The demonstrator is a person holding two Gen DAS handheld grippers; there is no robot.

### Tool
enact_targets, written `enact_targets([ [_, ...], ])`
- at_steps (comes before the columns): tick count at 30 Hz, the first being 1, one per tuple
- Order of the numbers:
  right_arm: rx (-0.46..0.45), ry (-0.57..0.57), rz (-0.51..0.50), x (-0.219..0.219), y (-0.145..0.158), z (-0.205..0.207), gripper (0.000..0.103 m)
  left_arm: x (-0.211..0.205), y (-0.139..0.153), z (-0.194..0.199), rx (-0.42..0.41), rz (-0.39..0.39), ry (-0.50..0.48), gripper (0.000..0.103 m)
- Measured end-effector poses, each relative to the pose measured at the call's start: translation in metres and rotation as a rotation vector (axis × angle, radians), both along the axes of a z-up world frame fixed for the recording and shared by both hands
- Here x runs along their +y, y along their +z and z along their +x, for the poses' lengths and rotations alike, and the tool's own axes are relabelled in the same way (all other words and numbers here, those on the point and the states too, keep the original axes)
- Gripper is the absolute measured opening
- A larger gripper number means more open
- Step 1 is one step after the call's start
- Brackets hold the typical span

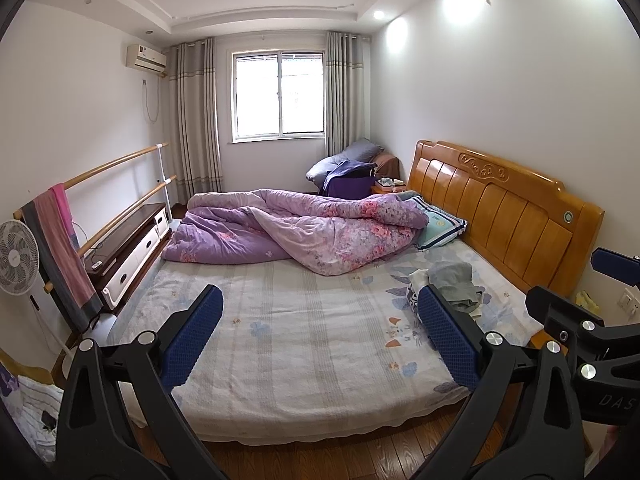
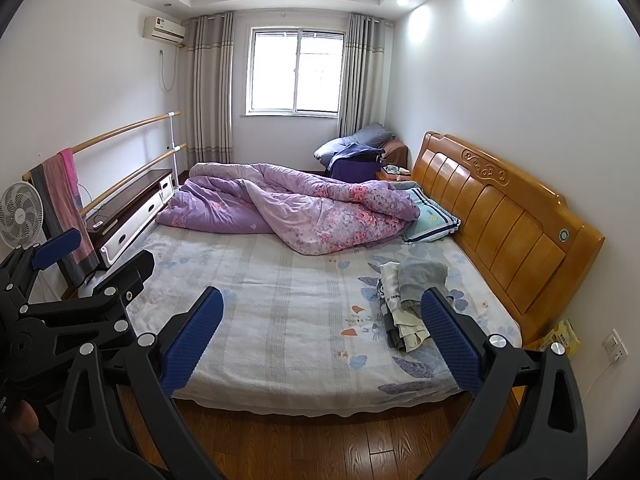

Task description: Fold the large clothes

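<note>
A small pile of crumpled clothes [image 1: 452, 286], grey and white, lies on the bed [image 1: 288, 340] near the wooden headboard; it also shows in the right wrist view [image 2: 412, 296]. My left gripper [image 1: 320, 312] is open and empty, held above the bed's near edge, left of the pile. My right gripper [image 2: 322, 312] is open and empty, also above the near edge, its right finger [image 2: 448, 340] in front of the pile. Each gripper shows at the edge of the other's view.
A rumpled purple floral quilt [image 1: 296, 228] covers the far half of the bed, with a pillow [image 1: 438, 226] by the headboard [image 1: 504, 208]. A low cabinet [image 1: 132, 248], rails with a hanging towel [image 1: 60, 248] and a fan [image 1: 18, 256] stand left. Wooden floor [image 2: 312, 444] lies below.
</note>
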State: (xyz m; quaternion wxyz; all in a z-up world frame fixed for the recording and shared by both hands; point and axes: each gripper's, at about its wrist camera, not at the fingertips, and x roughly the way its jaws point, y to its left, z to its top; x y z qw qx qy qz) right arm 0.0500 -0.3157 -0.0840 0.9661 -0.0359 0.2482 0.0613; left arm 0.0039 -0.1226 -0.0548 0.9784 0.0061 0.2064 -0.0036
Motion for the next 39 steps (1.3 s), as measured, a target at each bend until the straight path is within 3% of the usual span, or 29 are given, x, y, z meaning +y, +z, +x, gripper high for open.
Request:
enact_targets([
  [39,0.027,0.051,0.000,-0.021,-0.010,0.045,0.095,0.003,-0.018,0.021,0.048,-0.020,0.010,0.098],
])
